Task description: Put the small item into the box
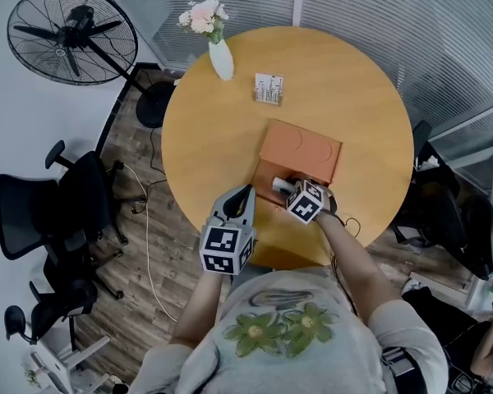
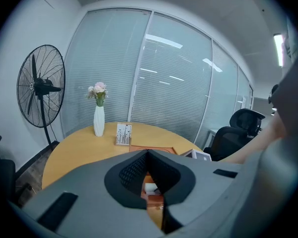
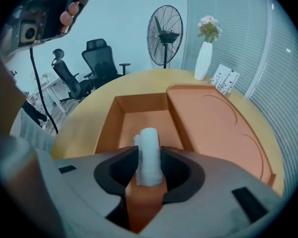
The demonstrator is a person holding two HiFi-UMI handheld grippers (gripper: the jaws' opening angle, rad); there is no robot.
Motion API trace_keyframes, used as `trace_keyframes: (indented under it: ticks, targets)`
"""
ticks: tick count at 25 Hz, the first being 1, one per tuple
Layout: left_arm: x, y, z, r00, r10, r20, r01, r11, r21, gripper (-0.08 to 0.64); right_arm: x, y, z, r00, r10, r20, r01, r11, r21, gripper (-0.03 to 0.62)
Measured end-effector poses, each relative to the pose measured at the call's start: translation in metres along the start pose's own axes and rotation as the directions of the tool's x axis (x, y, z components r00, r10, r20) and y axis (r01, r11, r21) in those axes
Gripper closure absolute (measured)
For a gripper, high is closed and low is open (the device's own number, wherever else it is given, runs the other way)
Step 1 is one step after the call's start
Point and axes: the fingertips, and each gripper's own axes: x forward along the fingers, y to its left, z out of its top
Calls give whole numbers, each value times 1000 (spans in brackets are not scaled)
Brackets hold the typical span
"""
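An orange box [image 3: 139,115] lies open on the round wooden table [image 1: 353,97], its lid [image 3: 218,128] folded flat to the right. My right gripper [image 3: 149,160] hovers at the near wall of the open tray, and its pads touch both sides of a small white roll [image 3: 149,152] that stands upright between them. From the head view this gripper [image 1: 286,185] sits at the box's [image 1: 300,150] near edge. My left gripper [image 1: 240,197] hangs over the table's near rim, left of the box; its jaws meet at the tips with nothing held, as the left gripper view [image 2: 148,155] shows.
A white vase of flowers [image 1: 220,56] and a small card stand [image 1: 269,89] sit on the far side of the table. A standing fan [image 1: 72,35] and black office chairs [image 1: 49,212] are on the floor to the left. Glass partitions close off the back.
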Motion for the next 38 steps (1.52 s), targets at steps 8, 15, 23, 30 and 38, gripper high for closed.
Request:
trace_keyframes:
  ticks: [8, 15, 23, 30, 38]
  targets:
    - [-7, -5, 3, 1000, -3, 15, 3, 1000, 3, 557, -26, 5, 17, 995, -30, 92, 28, 999, 22, 443]
    - [-12, -4, 8, 999, 7, 36, -7, 1000, -3, 558, -54, 1, 30, 983, -71, 170, 65, 997, 41, 443]
    - [-19, -11, 10, 998, -2, 55, 2, 1000, -3, 558, -100, 9, 60, 937, -124, 328, 93, 990, 108, 443]
    - [-20, -14, 13, 998, -11, 66, 11, 1000, -1, 557, -149, 13, 92, 864, -184, 468, 111, 978, 178, 465]
    - [-23, -15, 17, 997, -22, 76, 22, 1000, 3, 558, -202, 17, 120, 780, -253, 572, 145, 963, 228, 491]
